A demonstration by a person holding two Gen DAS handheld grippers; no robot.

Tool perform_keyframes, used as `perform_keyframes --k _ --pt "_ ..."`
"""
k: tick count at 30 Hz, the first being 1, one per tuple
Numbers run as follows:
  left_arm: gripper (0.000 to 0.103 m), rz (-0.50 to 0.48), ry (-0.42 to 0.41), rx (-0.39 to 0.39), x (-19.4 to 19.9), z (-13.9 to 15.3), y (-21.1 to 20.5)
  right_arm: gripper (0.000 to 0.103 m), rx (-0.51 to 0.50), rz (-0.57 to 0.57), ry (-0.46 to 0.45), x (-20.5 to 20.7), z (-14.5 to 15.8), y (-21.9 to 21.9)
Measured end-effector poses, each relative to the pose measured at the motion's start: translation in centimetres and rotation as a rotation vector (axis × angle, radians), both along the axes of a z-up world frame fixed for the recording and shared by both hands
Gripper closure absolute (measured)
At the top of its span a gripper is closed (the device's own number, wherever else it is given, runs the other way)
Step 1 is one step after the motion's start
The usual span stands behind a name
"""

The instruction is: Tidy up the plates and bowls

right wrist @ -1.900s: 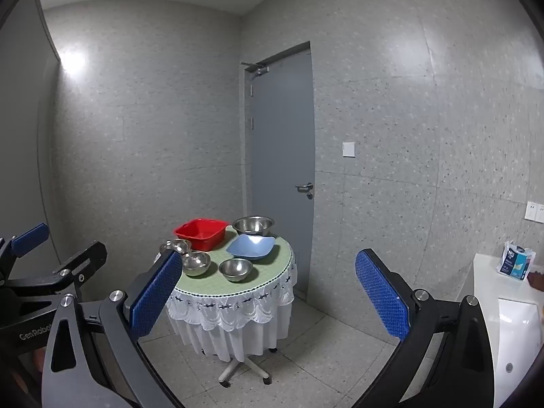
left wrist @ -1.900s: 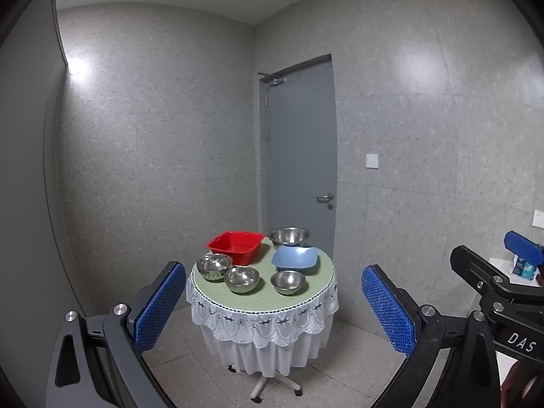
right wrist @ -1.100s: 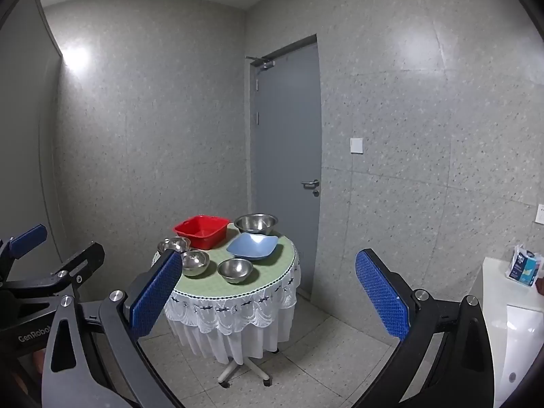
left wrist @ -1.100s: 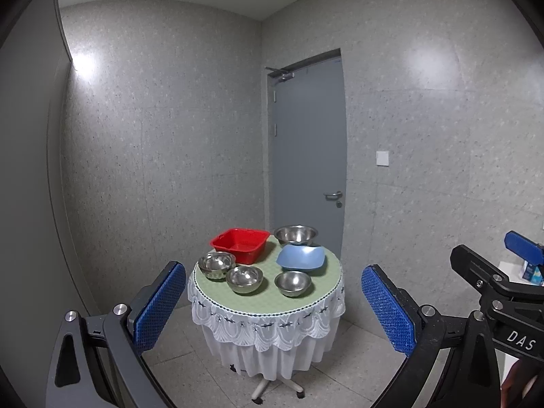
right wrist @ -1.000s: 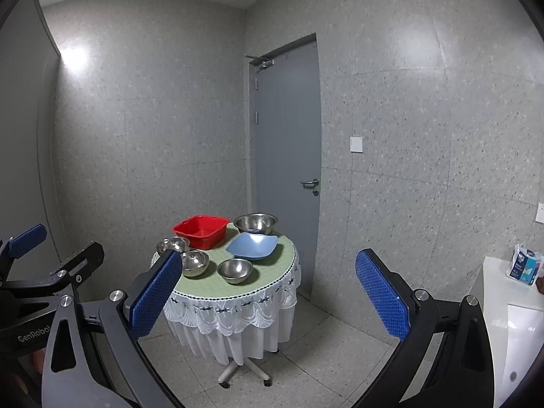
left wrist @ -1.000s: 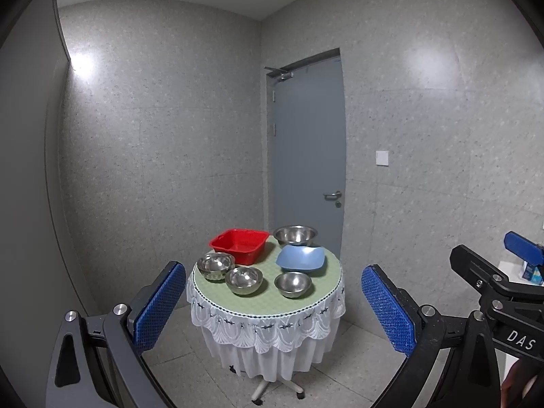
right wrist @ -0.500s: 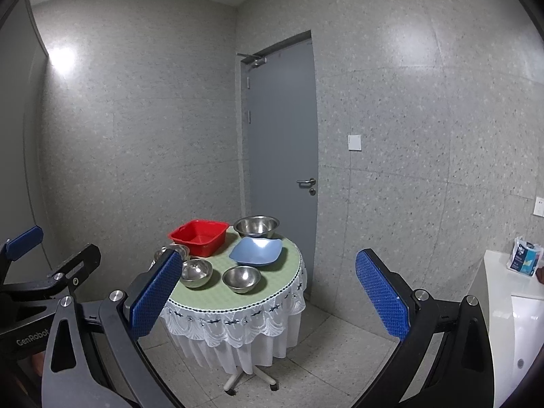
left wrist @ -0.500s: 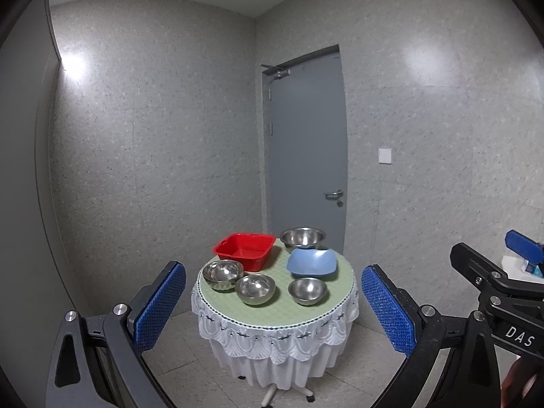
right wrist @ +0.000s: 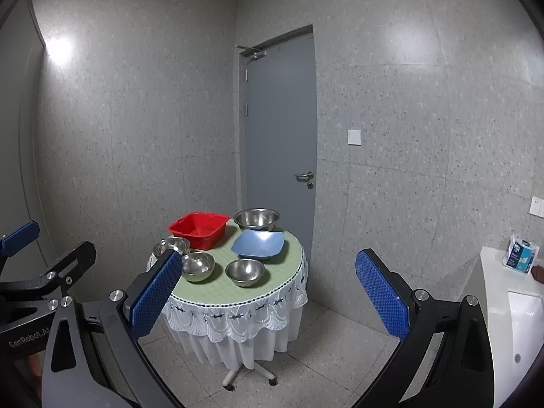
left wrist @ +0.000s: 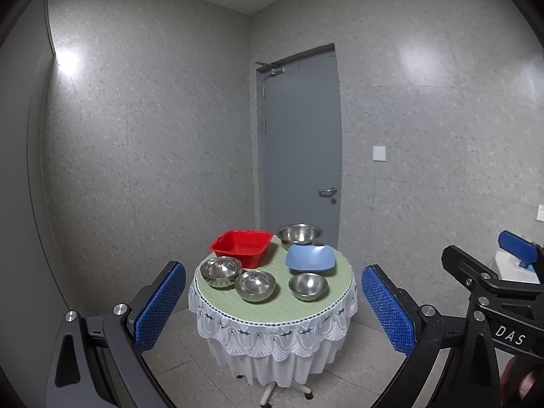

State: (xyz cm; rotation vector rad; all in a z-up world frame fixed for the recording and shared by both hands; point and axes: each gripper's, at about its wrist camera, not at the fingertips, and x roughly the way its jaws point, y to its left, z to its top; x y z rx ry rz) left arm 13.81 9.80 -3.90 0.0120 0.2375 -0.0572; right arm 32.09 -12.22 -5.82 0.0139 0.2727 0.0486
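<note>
Blue-padded left claw (left wrist: 273, 306) wide open, right claw (right wrist: 268, 301) likewise, both empty

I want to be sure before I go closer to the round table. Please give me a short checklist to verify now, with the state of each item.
1. Left tongs open and holding nothing: ok.
2. Right tongs open and holding nothing: ok.
3. Both tongs are within reach of the dishes: not ok; the round table stands well ahead of them.
4. Dishes sit upright on the table: ok for the red basin, the blue plate and the large steel bowl.
5. The leftmost steel bowl is one bowl or a nested pair: cannot tell.
6. Floor on the way to the table is free: ok in the part that shows.
</note>
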Motion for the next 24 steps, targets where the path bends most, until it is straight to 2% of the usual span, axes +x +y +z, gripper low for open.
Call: perform_keyframes --k 24 --pt "0.001 0.071 0.003 -0.019 -9.4 1.1 -5.4 0.0 -0.026 0.072 0.018 -4.5 -0.7 -2.5"
